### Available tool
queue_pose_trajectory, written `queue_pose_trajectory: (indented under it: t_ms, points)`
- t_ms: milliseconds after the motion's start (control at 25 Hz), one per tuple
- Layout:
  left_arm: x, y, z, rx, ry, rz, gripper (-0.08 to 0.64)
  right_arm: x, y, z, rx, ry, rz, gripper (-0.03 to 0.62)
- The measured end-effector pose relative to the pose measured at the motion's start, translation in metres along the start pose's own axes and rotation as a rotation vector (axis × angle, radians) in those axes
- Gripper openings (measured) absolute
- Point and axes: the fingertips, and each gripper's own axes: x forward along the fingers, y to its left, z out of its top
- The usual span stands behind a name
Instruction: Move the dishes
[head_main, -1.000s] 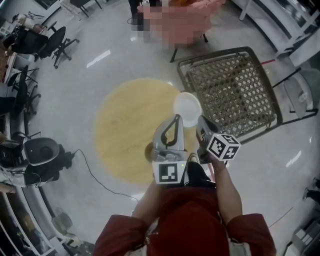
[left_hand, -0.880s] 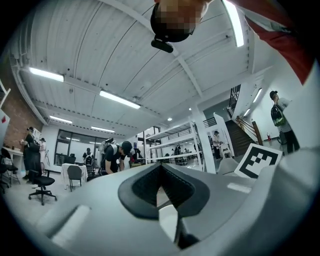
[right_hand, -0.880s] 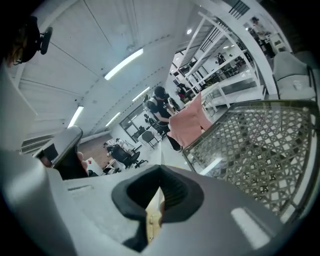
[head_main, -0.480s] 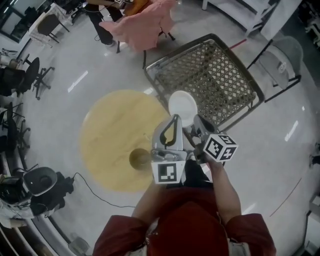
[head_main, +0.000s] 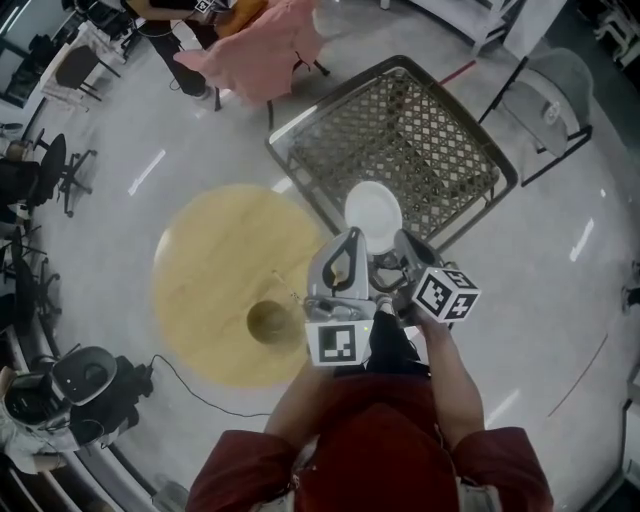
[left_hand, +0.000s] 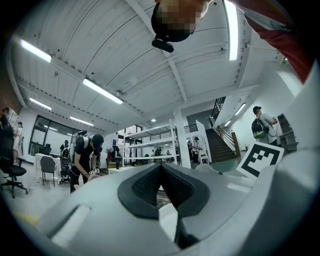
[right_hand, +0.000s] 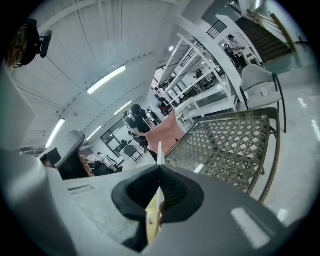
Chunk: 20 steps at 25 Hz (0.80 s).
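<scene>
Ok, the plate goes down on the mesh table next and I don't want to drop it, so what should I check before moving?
1. Right gripper shut on the white plate: ok.
2. Plate above the metal lattice table, near its edge: ok.
3. Lattice top bare where the plate would land: ok.
4. Left gripper shut, holding nothing, clear of the plate: ok.
5. Plate's height above the tabletop: cannot tell.
</scene>
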Motion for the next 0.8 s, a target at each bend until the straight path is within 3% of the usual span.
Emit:
queue_pose_trajectory:
  t_ms: [400,560,800]
  points:
    - [0.022,-0.025,-0.039,0.079,0.094,-0.073,0.008,0.017,-0.048,-0.01,0.05,0.032,-0.038,0.003]
    - [0.03,-0.028,-0.05,0.033,0.086,-0.05,0.008,0.024,-0.069,-0.017,0.077,0.049,-0.054,0.003]
    - [0.037,-0.028,-0.062,0.058,0.119,-0.064,0.008,0.033,-0.089,-0.026,0.104,0.076,-0.09,0.003]
